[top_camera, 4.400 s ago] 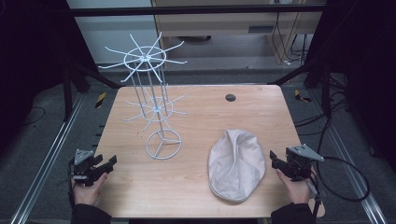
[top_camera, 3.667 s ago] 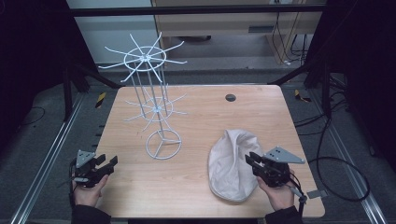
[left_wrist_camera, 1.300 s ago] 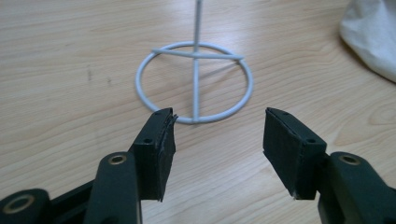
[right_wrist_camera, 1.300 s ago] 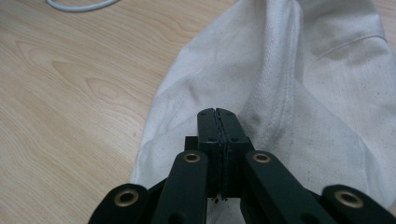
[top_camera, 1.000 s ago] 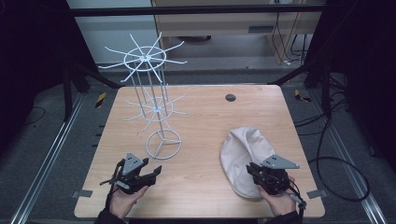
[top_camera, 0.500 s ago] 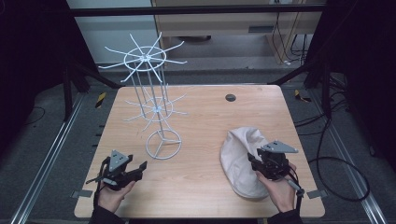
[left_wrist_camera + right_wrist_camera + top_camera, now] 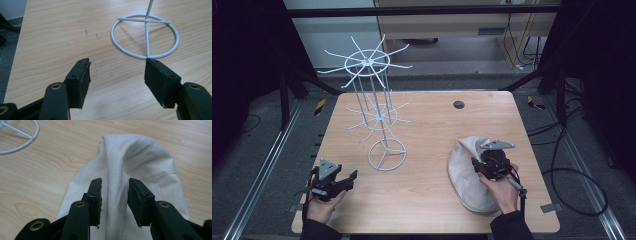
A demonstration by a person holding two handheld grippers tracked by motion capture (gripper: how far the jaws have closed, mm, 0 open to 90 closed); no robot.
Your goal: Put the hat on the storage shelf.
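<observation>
Straddling a raised fold of the cap (image 7: 140, 155) with the right tongs (image 7: 114, 181): part-open, just been closing, cloth between the pads but not yet squeezed. Otherwise lying flat on the counter (image 7: 50, 37), spreading ahead of and beneath those tongs. Risk there: closing on too thin a ridge and catching one layer only, so slipping free on the lift. Or pressing down while closing and merely flattening the fold. Likely also to sag and swing once raised, being soft.

At the left tongs (image 7: 117, 61): wide open, nothing between, hovering low over bare wood. Just beyond their tips, the base ring of the wire stand (image 7: 147, 37). Danger of nudging or tipping that light-looking stand with either tongs. Danger too of snagging cloth on its prongs and dragging it over.
</observation>
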